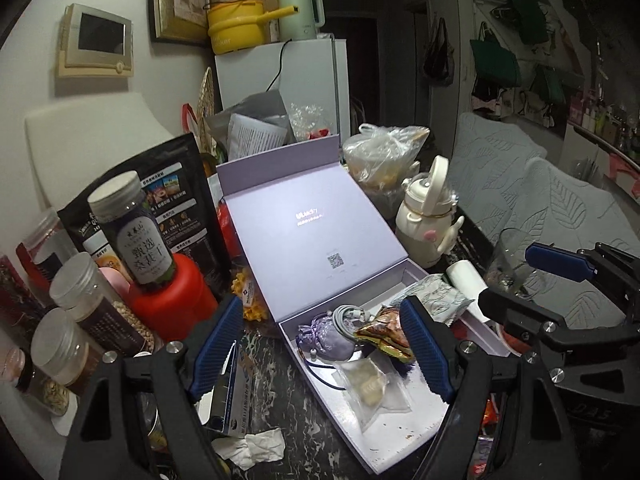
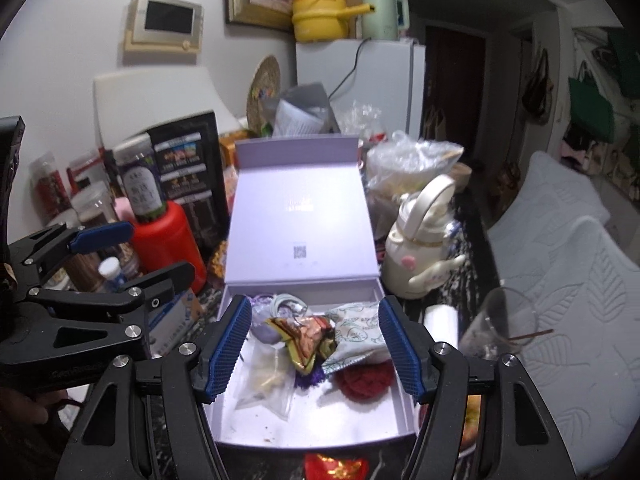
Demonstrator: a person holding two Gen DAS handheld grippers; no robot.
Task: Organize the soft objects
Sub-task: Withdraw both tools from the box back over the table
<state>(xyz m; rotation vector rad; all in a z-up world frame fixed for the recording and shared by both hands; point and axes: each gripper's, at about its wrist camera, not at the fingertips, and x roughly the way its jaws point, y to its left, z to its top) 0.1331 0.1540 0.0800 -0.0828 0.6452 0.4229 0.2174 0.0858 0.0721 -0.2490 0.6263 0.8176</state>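
Observation:
An open lavender box (image 2: pixel 312 432) lies on the dark marble table with its lid (image 1: pixel 304 232) standing up behind it. Inside lie a purple pouch (image 1: pixel 328 340), a grey cable (image 1: pixel 346 316), a gold-and-red snack packet (image 2: pixel 308 340), a white packet with a green pattern (image 2: pixel 356 332), a clear bag (image 2: pixel 268 384) and a red fluffy piece (image 2: pixel 364 380). My left gripper (image 1: pixel 320 348) hovers open over the box's left end with nothing between its pads. My right gripper (image 2: pixel 312 350) hangs open above the middle of the box, also holding nothing. The two grippers are side by side.
Left of the box stand a red canister (image 1: pixel 172 304), several jars and a black pouch (image 1: pixel 172 200). To the right are a cream bottle (image 1: pixel 428 220), a white roll (image 1: pixel 464 276), a glass (image 2: pixel 504 320) and grey cushions (image 2: pixel 568 320). A crumpled tissue (image 1: pixel 252 448) lies near the front.

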